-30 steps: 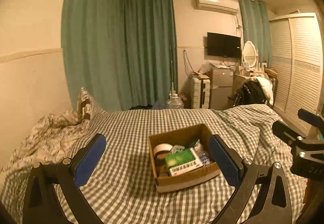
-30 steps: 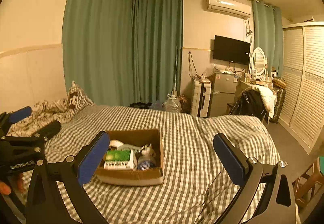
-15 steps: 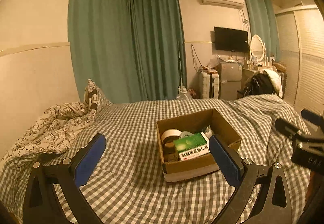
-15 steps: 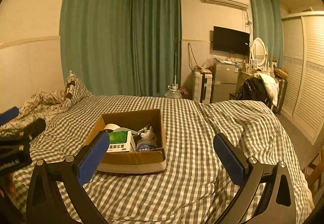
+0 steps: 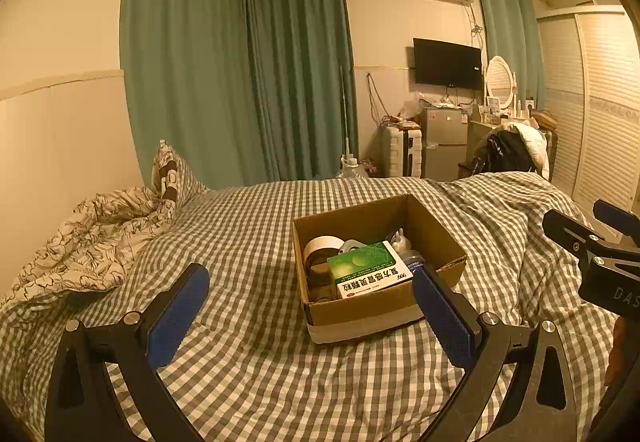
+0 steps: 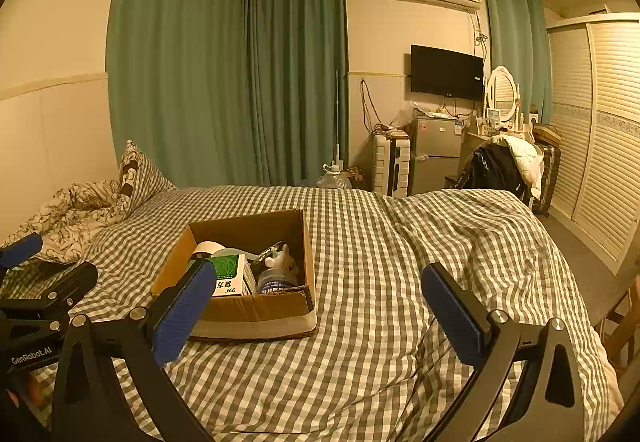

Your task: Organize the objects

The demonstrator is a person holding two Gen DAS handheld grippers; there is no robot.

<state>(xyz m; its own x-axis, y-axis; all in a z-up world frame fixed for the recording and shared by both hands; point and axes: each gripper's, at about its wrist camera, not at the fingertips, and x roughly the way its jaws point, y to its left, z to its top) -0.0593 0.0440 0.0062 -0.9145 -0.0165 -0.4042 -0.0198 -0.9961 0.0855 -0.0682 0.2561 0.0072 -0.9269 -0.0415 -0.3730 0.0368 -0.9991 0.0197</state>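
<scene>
Both wide apart and holding nothing: left claw (image 5: 312,306), right claw (image 6: 316,302). Between them on the checked bed (image 5: 248,226), a cardboard box (image 5: 384,306) with a green box (image 5: 366,268) and tape roll (image 5: 320,248) inside.

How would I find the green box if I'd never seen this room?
Find the grey checked bed, then the open brown cardboard box sitting on it. Inside, beside a roll of white tape, lies the green-and-white paper carton: the only green thing there, with printed writing on its side.

Checked bed (image 5: 248,226) w/ cardboard box (image 5: 380,306)
</scene>
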